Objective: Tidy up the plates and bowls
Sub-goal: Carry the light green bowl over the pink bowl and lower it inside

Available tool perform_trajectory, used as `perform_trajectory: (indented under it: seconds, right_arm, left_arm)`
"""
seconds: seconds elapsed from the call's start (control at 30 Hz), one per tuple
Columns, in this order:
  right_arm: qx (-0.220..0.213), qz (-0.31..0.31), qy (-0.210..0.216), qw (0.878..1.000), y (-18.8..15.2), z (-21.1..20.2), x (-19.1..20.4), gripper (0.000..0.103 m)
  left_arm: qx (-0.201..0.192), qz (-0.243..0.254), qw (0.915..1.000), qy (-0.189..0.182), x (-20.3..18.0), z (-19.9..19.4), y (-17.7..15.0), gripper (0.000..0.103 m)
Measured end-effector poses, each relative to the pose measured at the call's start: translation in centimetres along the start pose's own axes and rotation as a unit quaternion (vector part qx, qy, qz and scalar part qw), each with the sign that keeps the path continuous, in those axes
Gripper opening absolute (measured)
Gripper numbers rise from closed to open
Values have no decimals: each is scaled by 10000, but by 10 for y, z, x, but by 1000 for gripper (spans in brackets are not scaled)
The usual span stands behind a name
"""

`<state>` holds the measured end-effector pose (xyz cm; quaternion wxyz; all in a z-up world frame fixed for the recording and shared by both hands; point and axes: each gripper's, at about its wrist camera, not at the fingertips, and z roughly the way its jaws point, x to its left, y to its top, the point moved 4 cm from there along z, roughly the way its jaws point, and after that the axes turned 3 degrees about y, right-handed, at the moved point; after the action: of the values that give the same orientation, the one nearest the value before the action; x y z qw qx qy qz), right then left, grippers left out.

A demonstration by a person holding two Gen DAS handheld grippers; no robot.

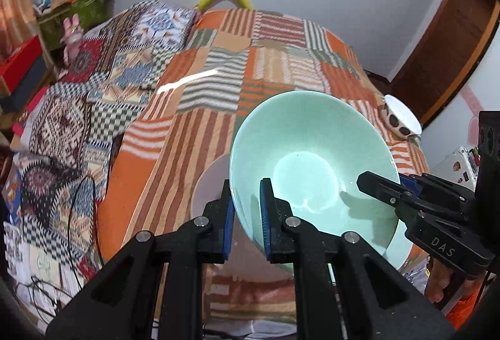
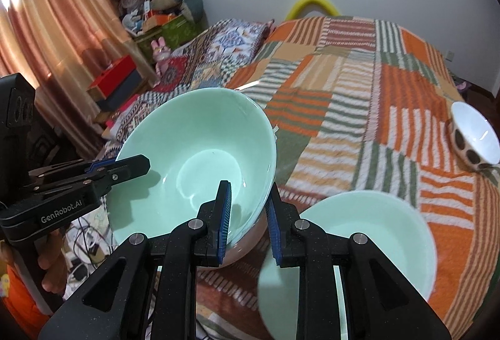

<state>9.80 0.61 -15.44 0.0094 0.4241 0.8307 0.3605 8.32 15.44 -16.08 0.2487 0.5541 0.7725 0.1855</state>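
Over the striped bedspread [image 2: 359,96] we are carrying the green bowl [image 2: 200,158], both grippers [image 1: 247,215] [image 2: 248,215] clamped on its rim; keeping them level while nesting it in the near bowl [image 2: 368,233]

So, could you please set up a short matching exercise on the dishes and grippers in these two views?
Things:
1. held green bowl
2. second green bowl
3. spotted bowl
4. left gripper

States:
A. lying on the quilt, below and right of the held one in the right wrist view
B. gripped at its rim by both grippers, tilted
C. white inside, dark spots outside, far right on the quilt
D. shut on a bowl's rim, opposite the right gripper

Pairs: 1-B, 2-A, 3-C, 4-D
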Motion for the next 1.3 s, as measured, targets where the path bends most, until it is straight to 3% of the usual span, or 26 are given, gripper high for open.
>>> perform_trajectory:
  seconds: [0.47,1.03,1.3]
  right_arm:
    - [454,-62,17,9989,-21,31,14,21]
    - [664,-66,-124,9977,-27,49,13,21]
    - [735,-58,-74,9972,-29,55,11,22]
  left_arm:
    - [328,-181,9989,275,27,23,-34,13]
    - [417,14,9977,533,30,45,-36,13]
    - [351,125,9974,612,28,50,-33,23]
